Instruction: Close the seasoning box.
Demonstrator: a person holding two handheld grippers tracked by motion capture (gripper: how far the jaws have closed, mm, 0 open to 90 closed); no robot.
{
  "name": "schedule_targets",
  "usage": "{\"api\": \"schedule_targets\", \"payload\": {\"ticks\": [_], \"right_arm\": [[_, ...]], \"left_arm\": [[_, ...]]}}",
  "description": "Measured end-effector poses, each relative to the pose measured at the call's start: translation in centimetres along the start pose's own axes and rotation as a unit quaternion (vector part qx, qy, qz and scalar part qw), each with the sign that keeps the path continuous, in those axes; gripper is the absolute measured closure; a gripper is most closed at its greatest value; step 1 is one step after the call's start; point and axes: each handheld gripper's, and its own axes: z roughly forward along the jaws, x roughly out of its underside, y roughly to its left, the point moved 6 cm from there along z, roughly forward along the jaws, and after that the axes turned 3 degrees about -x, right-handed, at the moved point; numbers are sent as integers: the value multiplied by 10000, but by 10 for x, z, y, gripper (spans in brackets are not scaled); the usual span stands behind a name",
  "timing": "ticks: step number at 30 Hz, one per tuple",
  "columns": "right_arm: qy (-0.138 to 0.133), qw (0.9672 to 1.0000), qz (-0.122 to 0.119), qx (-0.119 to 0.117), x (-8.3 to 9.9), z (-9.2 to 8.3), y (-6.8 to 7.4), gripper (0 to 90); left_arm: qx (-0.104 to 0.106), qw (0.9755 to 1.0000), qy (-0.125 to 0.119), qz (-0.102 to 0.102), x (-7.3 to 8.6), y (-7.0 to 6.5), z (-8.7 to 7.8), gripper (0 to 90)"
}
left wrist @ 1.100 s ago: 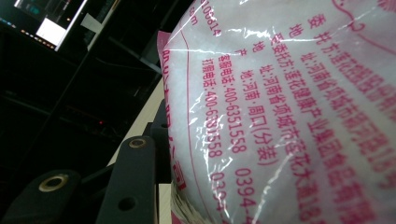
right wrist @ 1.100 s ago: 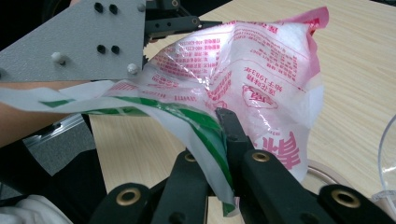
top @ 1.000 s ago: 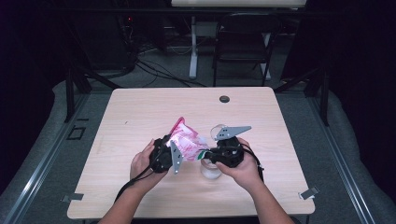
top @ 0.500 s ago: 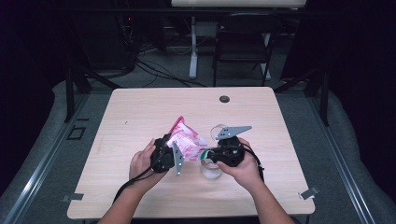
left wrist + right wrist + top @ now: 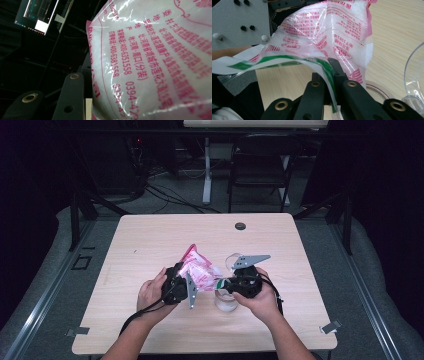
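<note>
Soft, slippery pink-printed powder bag (image 5: pixel 199 270) sags between both claws: right gripper (image 5: pixel 329 75) clamped on its green-striped edge, left gripper (image 5: pixel 186 287) gripping its body.

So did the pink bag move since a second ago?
No. The pink bag sits in the same spot below the dark round hole in the table.

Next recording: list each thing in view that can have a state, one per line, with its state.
Pink-printed bag: full of white granules, held off the table between both claws.
Green-striped strip: pinched flat.
Left claw: closed on the bag's body.
Right claw: shut on the strip.
Clear cup: upright on the table.
</note>
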Motion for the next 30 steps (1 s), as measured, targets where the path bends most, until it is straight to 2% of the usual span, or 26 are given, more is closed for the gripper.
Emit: {"api": "schedule_targets", "payload": {"ticks": [8, 11, 15, 19, 22, 30], "right_arm": [[-37, 10000, -11, -6, 0, 0, 0, 900], [-47, 10000, -54, 36, -1, -1, -1, 900], [-55, 9999, -68, 80, -1, -2, -1, 900], [-83, 9997, -150, 182, -2, -2, 0, 900], [-76, 9996, -168, 210, -2, -2, 0, 900], [-103, 9995, -172, 241, -2, -3, 0, 900]], "left_arm": [[-112, 9997, 8, 225, -2, 2, -3, 615], [-176, 9989, 0, 423, -5, 3, -5, 620], [-186, 9982, -3, 571, -6, 3, -6, 625], [-218, 9979, -13, 614, -8, 5, -8, 629], [-281, 9969, -44, 729, -10, 5, -9, 630], [-318, 9966, -67, 758, -12, 7, -10, 645]]}}
